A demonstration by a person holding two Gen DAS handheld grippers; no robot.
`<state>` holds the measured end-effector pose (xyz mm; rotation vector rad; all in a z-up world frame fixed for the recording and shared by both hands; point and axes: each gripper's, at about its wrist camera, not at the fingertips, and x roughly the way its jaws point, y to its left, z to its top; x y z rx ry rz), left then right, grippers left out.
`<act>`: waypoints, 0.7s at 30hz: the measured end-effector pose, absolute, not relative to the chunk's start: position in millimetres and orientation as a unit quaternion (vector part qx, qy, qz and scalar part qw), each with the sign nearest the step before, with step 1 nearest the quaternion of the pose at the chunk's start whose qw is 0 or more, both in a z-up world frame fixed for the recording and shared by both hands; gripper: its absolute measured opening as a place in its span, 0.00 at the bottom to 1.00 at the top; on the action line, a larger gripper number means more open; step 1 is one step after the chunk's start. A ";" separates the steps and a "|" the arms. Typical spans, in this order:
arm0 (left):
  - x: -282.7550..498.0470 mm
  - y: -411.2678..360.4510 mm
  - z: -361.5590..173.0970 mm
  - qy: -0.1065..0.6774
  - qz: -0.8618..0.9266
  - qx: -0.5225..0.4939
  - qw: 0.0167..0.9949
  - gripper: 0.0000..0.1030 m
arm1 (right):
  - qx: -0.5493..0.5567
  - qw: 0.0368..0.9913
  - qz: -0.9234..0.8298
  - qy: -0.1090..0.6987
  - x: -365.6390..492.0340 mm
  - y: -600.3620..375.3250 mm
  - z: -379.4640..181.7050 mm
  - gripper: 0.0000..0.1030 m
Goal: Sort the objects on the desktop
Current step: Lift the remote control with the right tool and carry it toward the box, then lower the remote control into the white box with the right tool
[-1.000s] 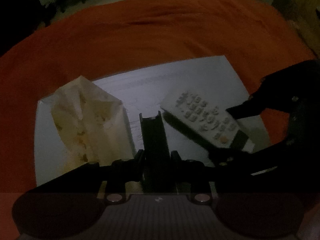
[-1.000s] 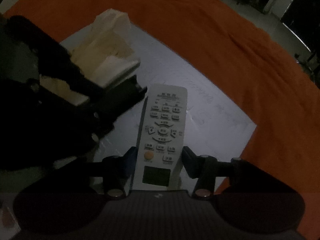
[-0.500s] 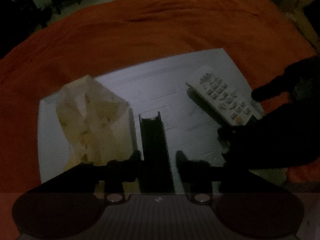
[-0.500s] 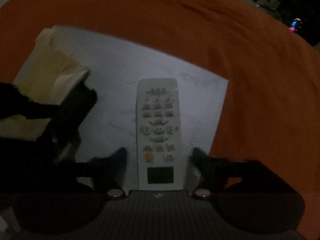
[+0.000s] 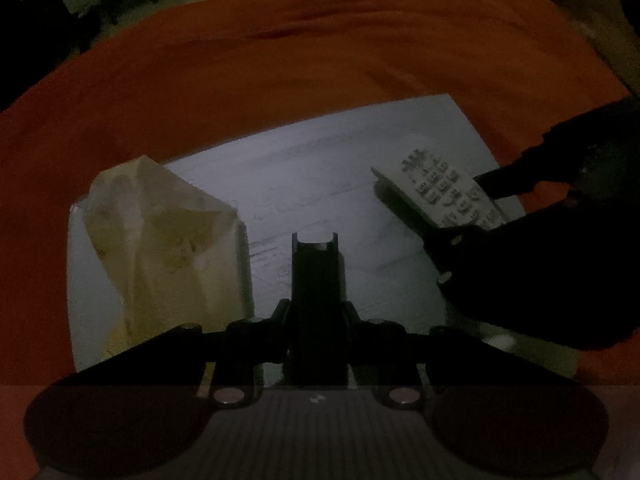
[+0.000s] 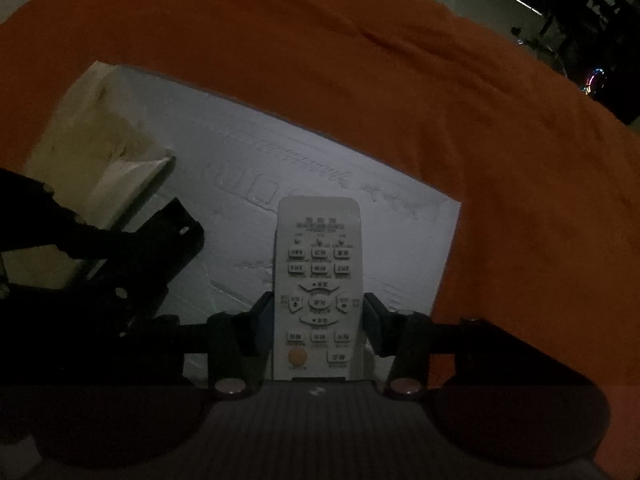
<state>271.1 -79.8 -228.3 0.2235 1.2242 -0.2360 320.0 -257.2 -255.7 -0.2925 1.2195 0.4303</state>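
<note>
Here, in a dim room, an orange cloth (image 6: 400, 80) spreads under a white board (image 6: 240, 184) — the right gripper (image 6: 319, 312) clamps the remote (image 6: 318, 264) at frame centre; the left gripper (image 5: 315, 240) has its jaws together, beside a crumpled paper bag (image 5: 168, 240).

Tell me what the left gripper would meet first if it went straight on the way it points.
Probably the bare white rectangular board. The left gripper, shut on a dark narrow object, aims between the crumpled cream paper bag and the white remote control. Depth is unclear.
</note>
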 end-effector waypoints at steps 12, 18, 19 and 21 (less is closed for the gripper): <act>268.1 -67.1 -175.9 0.534 -0.139 0.061 0.832 0.20 | -0.067 0.811 0.178 0.553 311.2 -272.9 -210.5 0.47; 245.8 -48.5 -157.6 0.528 -0.116 0.070 0.838 0.20 | -0.018 0.829 0.181 0.529 295.7 -282.8 -173.9 0.47; 241.0 -44.2 -153.7 0.529 -0.114 0.064 0.839 0.20 | -0.010 0.831 0.185 0.524 290.7 -283.1 -167.7 0.47; 226.5 -38.2 -142.8 0.520 -0.111 0.069 0.844 0.20 | 0.006 0.834 0.196 0.516 279.6 -283.8 -155.0 0.47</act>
